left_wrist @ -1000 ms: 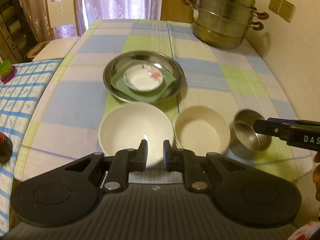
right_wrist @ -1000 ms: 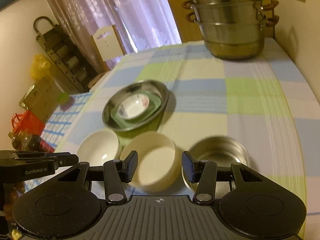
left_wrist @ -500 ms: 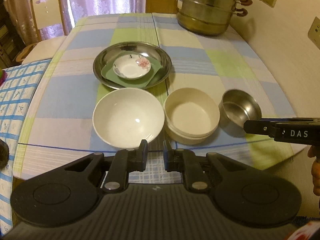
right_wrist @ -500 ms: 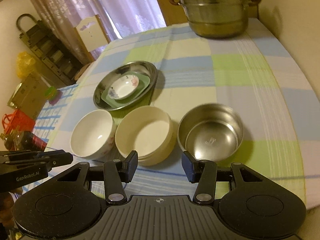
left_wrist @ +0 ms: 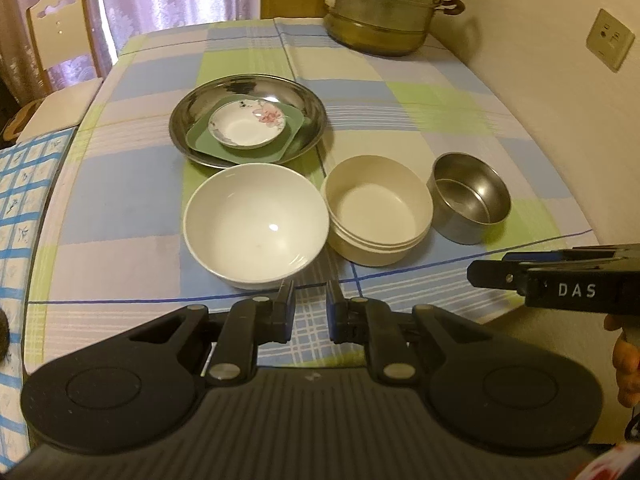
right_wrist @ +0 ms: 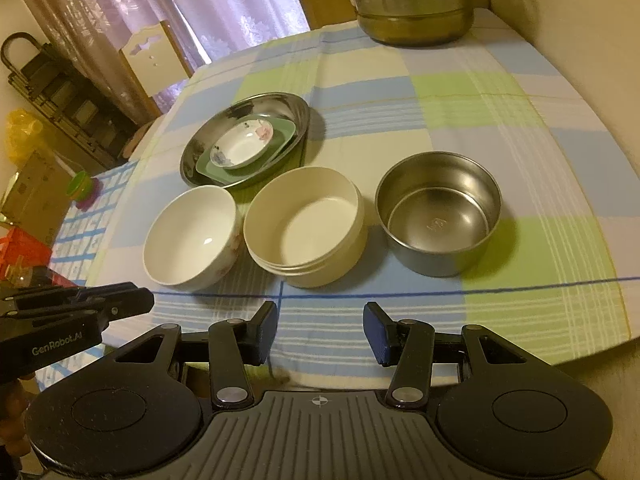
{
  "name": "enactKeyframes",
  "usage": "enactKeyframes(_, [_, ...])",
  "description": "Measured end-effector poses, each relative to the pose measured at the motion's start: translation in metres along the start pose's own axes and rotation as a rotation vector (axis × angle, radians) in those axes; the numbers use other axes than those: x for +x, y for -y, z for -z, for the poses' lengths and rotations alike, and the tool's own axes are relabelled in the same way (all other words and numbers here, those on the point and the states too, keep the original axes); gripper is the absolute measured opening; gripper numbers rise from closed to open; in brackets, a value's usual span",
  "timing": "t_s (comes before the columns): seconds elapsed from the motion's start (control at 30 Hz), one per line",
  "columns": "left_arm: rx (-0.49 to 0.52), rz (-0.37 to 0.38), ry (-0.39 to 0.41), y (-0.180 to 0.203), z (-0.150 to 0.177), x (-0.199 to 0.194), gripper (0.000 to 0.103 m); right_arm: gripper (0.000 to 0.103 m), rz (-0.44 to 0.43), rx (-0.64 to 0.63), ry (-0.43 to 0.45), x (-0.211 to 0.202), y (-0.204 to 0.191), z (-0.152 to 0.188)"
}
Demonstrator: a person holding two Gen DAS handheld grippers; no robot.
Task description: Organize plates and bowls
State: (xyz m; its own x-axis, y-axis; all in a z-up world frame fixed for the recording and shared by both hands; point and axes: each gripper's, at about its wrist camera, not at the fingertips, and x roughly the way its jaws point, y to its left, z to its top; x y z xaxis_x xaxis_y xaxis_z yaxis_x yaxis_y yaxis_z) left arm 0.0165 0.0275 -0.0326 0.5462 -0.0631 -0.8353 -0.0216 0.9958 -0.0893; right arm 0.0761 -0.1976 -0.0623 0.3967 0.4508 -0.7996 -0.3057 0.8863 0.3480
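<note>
A white bowl (left_wrist: 256, 222) (right_wrist: 190, 236), a cream bowl (left_wrist: 378, 210) (right_wrist: 306, 226) and a steel bowl (left_wrist: 468, 198) (right_wrist: 438, 228) stand in a row near the table's front edge. Behind them a steel plate (left_wrist: 200, 110) (right_wrist: 196, 152) holds a green square plate (left_wrist: 200, 142) (right_wrist: 286, 138) with a small flowered dish (left_wrist: 246, 126) (right_wrist: 242, 144) on it. My left gripper (left_wrist: 310, 312) hangs empty before the white bowl, its jaws a narrow gap apart. My right gripper (right_wrist: 320, 330) is open and empty, in front of the cream bowl.
A large steel steamer pot (left_wrist: 384, 4) (right_wrist: 412, 0) stands at the table's far right by the wall. A chair (left_wrist: 60, 44) and curtains are beyond the far left. A side table with a blue grid cloth (left_wrist: 20, 200) is at the left.
Both grippers have pulled back toward the table's front edge and risen, so the bowls look farther off. No dish has moved. Jaw openings are unchanged.
</note>
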Motion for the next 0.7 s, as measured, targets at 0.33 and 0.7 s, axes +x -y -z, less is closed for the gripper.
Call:
enactKeyframes(0.33, [0.029, 0.015, -0.008, 0.019, 0.001, 0.008, 0.014, 0.049, 0.019, 0.019, 0.001, -0.004, 0.008, 0.008])
enactKeyframes(0.7, [-0.023, 0.0, -0.035, 0.036, -0.001, 0.024, 0.014, 0.049, 0.007, 0.01, -0.016, 0.001, 0.026, 0.004])
